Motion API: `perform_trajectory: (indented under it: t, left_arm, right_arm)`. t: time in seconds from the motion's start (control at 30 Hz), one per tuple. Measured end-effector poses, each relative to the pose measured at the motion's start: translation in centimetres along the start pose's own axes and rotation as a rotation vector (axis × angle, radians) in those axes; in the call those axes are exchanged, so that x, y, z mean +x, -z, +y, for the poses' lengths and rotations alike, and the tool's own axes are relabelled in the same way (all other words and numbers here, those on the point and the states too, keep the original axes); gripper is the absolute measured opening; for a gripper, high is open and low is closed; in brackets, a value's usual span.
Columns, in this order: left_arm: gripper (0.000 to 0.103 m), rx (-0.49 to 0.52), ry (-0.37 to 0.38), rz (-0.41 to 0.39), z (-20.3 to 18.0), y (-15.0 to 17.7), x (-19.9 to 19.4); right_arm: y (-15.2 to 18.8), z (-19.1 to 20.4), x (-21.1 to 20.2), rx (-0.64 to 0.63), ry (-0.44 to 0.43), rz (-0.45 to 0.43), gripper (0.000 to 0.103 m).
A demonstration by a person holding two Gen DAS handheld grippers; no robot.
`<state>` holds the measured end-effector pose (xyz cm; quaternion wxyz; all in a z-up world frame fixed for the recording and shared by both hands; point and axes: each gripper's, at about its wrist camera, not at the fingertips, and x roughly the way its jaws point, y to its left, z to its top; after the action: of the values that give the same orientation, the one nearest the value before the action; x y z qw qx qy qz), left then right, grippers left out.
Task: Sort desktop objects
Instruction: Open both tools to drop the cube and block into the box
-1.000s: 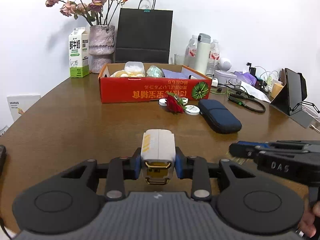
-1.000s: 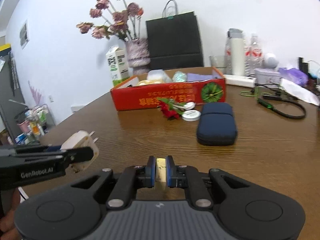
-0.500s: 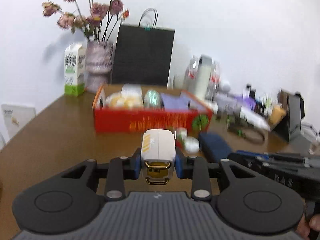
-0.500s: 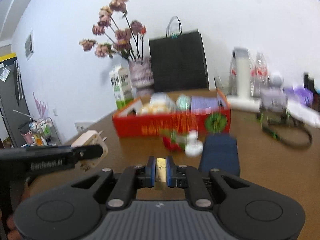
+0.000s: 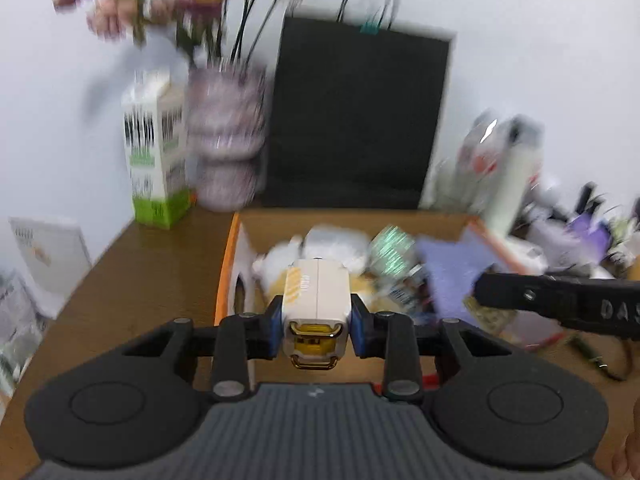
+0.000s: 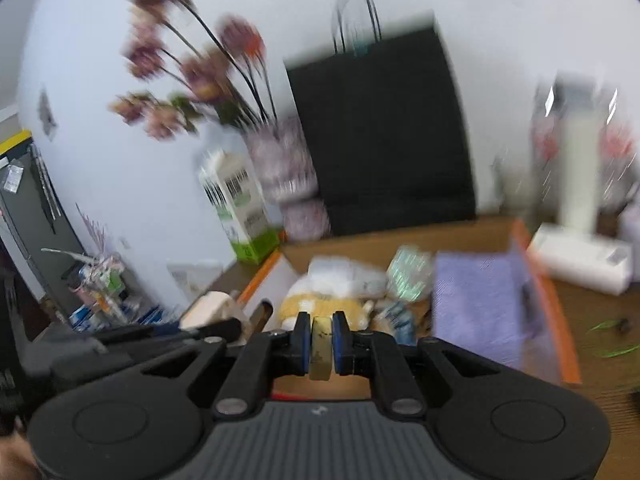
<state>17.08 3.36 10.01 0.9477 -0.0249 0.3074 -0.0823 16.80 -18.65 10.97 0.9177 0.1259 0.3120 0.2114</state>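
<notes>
1. The left gripper [image 5: 317, 320] is clenching a cream plug-like block with a gold fitting [image 5: 316, 300] between its blue-padded fingers [image 5: 273, 330].
2. The right gripper [image 6: 321, 344] is pinching a thin yellowish piece [image 6: 321, 346]; what it is, I cannot tell.
3. Both are hanging over the near edge of the orange-rimmed cardboard box [image 5: 226, 276] that is sitting on the brown desk [image 5: 140, 280].
4. A purple cloth [image 6: 476, 304], white packets [image 6: 344, 276] and a shiny green wrapper [image 6: 408, 276] are lying inside the box.
5. A milk carton [image 5: 156, 160], a vase of flowers [image 5: 226, 152] and a black paper bag [image 5: 356, 116] are standing behind it.
</notes>
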Motion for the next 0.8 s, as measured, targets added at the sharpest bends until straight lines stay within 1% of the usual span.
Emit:
perform_trajectory:
  t: [0.07,0.1,0.17,0.23,0.27,0.3,0.33,0.37,0.4,0.43,0.47,0.5,0.57,0.6,0.63,0.67,0.77,0.8]
  left_arm:
    - [0.032,-0.027,0.004,0.059,0.6,-0.3,2.5]
    - [0.032,-0.028,-0.010,0.076,0.7,-0.2,3.4]
    - [0.033,0.015,-0.054,0.097,0.3,0.3,4.7]
    - [0.034,0.044,-0.073,0.102,-0.1,0.9,5.3]
    - [0.040,0.055,-0.080,0.102,-0.2,1.3,5.5]
    - [0.043,0.066,-0.084,0.101,-0.3,1.5,5.7]
    - [0.045,0.072,-0.089,0.103,-0.3,1.6,5.8]
    - [0.051,0.079,-0.087,0.101,-0.3,1.6,5.7]
    - [0.054,0.079,-0.084,0.097,-0.3,1.7,5.6]
    - [0.062,0.067,-0.077,0.088,-0.3,1.7,5.2]
    - [0.069,0.059,-0.056,0.082,-0.2,1.6,4.9]
    - [0.071,0.051,-0.042,0.077,-0.2,1.4,4.6]
    - [0.079,0.025,-0.036,0.055,-0.1,1.2,3.6]
    - [0.083,0.016,-0.031,0.047,-0.3,1.2,3.0]
    - [0.094,0.010,-0.023,0.040,-0.5,1.3,2.6]
    - [0.101,0.008,-0.023,0.031,-0.8,1.4,2.1]
    - [0.102,0.043,-0.028,-0.012,-2.5,2.2,0.5]
    - [0.103,0.053,-0.029,-0.018,-3.1,2.4,0.0]
  right_arm:
    - [-0.8,-0.4,3.8,0.041,-0.004,0.082,0.010]
    - [-1.0,-0.6,5.6,0.059,0.013,0.111,0.010]
    - [-0.9,-1.1,8.5,0.100,0.036,0.179,0.010]
    - [-0.2,-1.7,10.8,0.146,0.051,0.238,0.010]
    - [0.3,-1.9,11.5,0.161,0.057,0.265,0.011]
    - [0.7,-2.1,12.3,0.181,0.056,0.293,0.013]
    - [1.1,-2.2,12.7,0.196,0.046,0.309,0.014]
    - [1.5,-2.3,12.8,0.210,0.038,0.312,0.014]
    - [1.5,-2.2,12.8,0.217,0.036,0.313,0.019]
    - [1.5,-2.2,12.6,0.221,0.041,0.304,0.021]
    - [1.2,-2.3,12.1,0.225,0.044,0.287,0.028]
    - [0.9,-2.4,11.4,0.227,0.041,0.266,0.039]
    - [0.2,-2.5,10.0,0.215,0.049,0.228,0.047]
    - [0.0,-2.4,9.1,0.190,0.065,0.206,0.049]
    - [-0.2,-2.2,7.9,0.149,0.092,0.183,0.051]
    - [-0.4,-2.4,6.8,0.119,0.118,0.164,0.054]
    - [-0.3,-2.9,3.7,0.047,0.202,0.102,0.064]
    - [0.0,-3.1,2.9,0.029,0.226,0.093,0.070]
